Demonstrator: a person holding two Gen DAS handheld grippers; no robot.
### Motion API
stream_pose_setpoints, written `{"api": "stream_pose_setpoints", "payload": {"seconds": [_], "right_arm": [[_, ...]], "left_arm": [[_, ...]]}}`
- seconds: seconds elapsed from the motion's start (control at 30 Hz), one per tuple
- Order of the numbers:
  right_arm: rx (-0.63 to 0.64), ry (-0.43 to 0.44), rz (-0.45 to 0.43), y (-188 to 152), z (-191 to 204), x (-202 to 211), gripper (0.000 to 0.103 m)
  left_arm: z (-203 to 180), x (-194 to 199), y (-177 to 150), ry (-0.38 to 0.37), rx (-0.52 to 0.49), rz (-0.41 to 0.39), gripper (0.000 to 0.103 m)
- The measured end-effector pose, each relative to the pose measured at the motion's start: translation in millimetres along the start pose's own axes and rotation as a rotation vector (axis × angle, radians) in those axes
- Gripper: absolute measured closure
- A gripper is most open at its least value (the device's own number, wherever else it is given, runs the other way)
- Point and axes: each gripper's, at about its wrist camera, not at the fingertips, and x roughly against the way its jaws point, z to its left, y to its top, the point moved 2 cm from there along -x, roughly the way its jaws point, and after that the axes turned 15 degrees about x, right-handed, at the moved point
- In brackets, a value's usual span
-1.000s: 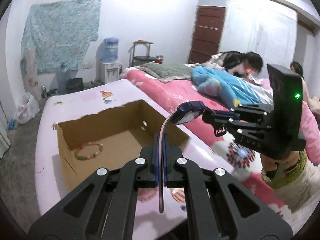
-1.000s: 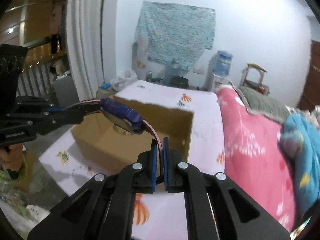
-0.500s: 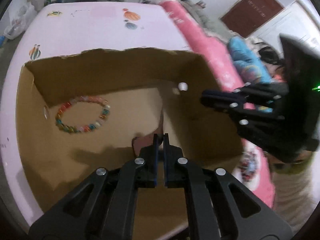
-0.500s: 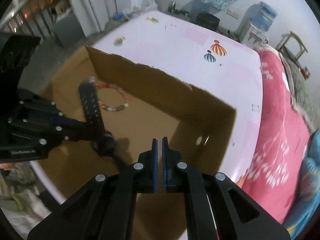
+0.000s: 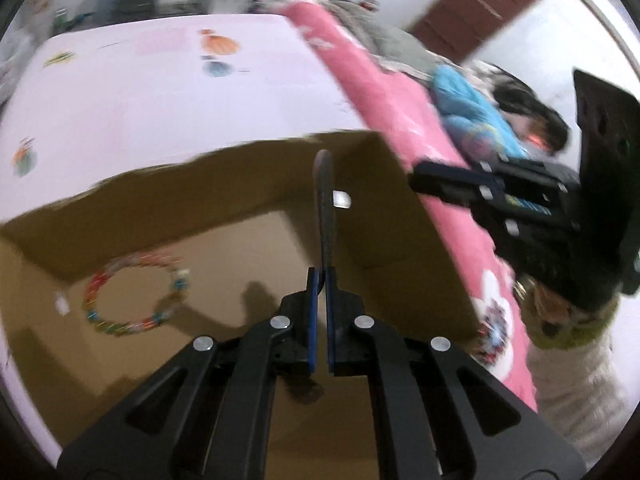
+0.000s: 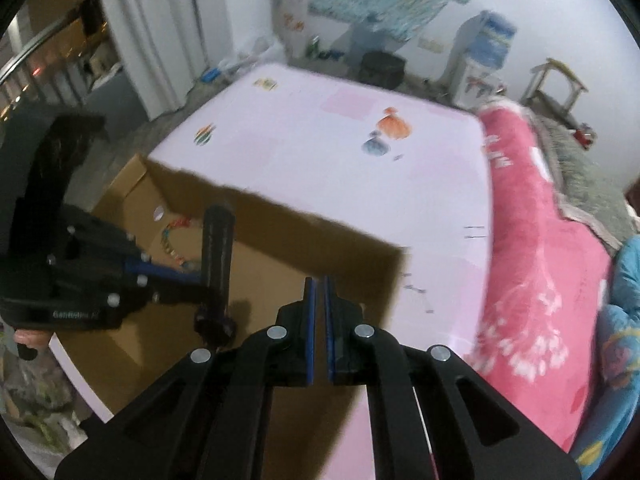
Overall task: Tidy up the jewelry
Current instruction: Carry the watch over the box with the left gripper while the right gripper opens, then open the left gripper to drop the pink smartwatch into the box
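Observation:
My left gripper is shut on the strap of a dark wristwatch, which stands upright above the open cardboard box. In the right wrist view the watch hangs in the left gripper with its strap up and its face low over the box floor. A colourful bead bracelet lies on the box floor at the left, also seen in the right wrist view. My right gripper is shut and empty, just outside the box's right side; it shows in the left wrist view.
The box sits on a white table with small cartoon prints. A pink quilted bed runs along the right. A person lies on the bed. A water dispenser and a stool stand by the far wall.
My right gripper let go of the watch and drew back out of the box. My left gripper, still holding the strap, carried the watch down over the box.

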Motion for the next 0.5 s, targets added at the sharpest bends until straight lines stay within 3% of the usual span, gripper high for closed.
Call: {"api": "stream_pose_setpoints", "payload": {"seconds": [0.17,0.27,0.37,0.5], "right_arm": [[-0.055,-0.042,-0.053,-15.3,-22.6,26.6,0.098],[-0.092,-0.055,-0.049,-28.0,-32.4,29.0,0.098],[-0.128,-0.049,-0.04,-40.8,-38.0,26.1,0.098],[-0.164,-0.042,-0.04,-57.0,-41.5,29.0,0.096]], "left_arm": [[-30.8,-15.0,6.6,-0.077,-0.107,0.056,0.1],[-36.0,-39.8,19.0,0.001,-0.123,0.09,0.099],[-29.0,-56.3,33.4,0.119,-0.103,0.064,0.082],[-21.8,-43.2,37.1,0.088,-0.053,0.042,0.071]]}}
